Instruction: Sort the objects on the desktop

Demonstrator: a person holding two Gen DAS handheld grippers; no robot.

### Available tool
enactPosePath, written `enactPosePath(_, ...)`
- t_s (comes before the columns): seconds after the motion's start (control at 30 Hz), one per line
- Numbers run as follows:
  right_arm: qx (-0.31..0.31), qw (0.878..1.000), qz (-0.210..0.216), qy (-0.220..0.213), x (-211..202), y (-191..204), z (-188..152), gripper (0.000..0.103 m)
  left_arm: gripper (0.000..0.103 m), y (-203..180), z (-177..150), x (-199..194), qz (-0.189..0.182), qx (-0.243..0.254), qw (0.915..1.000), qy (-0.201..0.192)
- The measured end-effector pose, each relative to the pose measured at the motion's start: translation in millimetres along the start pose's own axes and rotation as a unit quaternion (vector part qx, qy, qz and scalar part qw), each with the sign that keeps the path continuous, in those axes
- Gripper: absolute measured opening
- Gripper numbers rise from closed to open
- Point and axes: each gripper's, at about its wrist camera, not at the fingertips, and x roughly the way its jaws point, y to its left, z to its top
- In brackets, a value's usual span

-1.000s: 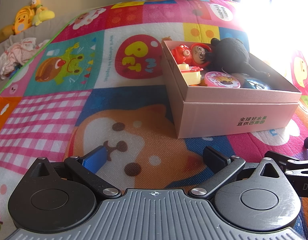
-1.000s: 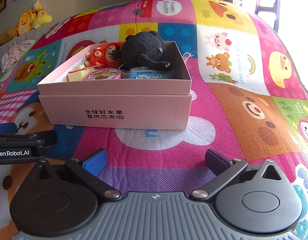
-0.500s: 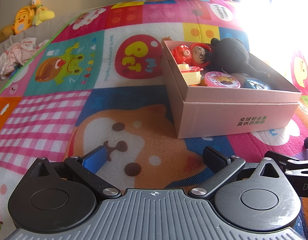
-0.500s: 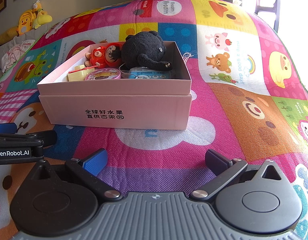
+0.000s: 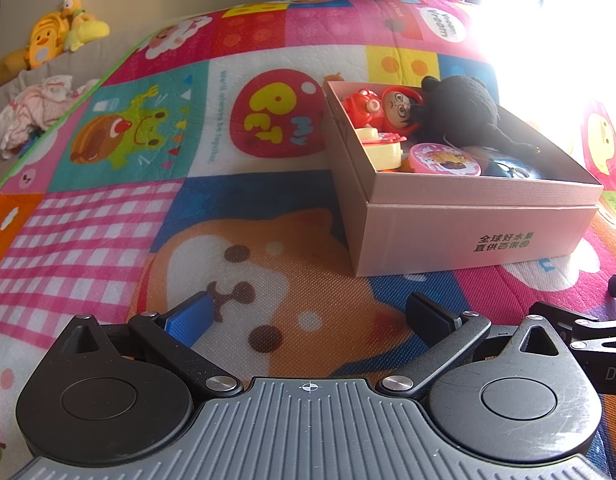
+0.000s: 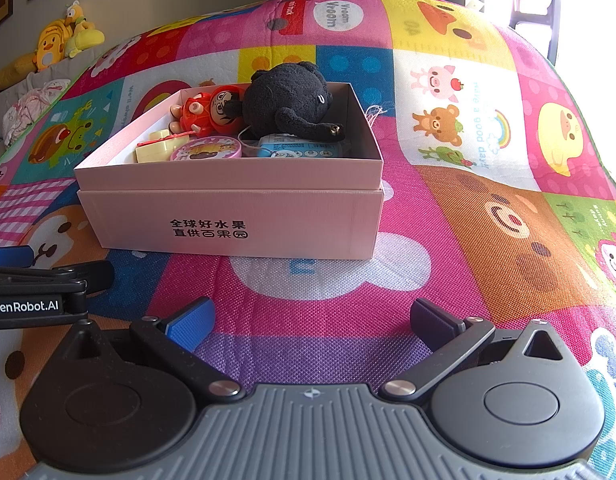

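Left gripper [image 5: 308, 314]: grey ribbed body with small crosshair mark at centre, two black round hubs with triangular cut-outs, black link arms on silver screws. One jaw pad blue, other black. Right gripper [image 6: 311, 316]: same build, same blue/black pads. Left gripper's side [image 6: 36, 292], seen from right cam, carries white "GenRobot.AI" lettering on black.

Left gripper [image 5: 308, 314] sits low and level, jaws spread wide with nothing between them. Right gripper [image 6: 311, 320] matches it, jaws wide apart and empty too. The two sit side by side, each one's edge just showing in the other's view, seemingly not touching.
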Motion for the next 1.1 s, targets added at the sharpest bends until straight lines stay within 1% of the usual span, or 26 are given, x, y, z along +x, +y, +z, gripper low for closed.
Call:
enactPosePath(0.97, -0.004, 1.000, -0.002, 0.000, 0.2, 1.0, 0.0, 0.103, 0.103, 0.5, 0.6, 0.5, 0.000, 0.000, 1.0000, 0.000)
enactPosePath(1.1, 0.001, 1.000, 0.015, -0.003, 0.6, -5.3, -0.2, 0.103, 0.103, 0.6, 0.3, -0.1, -0.003, -0.003, 1.0000, -0.001)
